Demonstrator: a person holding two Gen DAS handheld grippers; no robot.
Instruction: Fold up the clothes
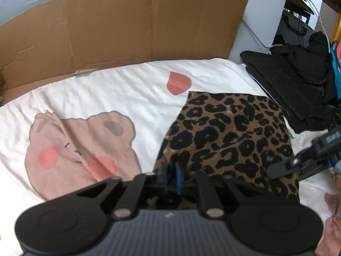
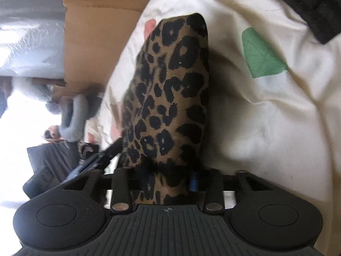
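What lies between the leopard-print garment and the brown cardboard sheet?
Left wrist view: only white bedsheet with a red patch separates the leopard-print garment from the brown cardboard sheet.

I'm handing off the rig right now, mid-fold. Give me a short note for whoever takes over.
Left claw: slightly parted at the near-left edge of the leopard-print garment, no clear grip.
Right claw: garment fabric bunched between its fingers, seemingly held.
Garment lies partly folded on the white printed bedsheet; black clothes pile beyond it on the right.
Left to do: finish the fold, smooth it, set it aside.
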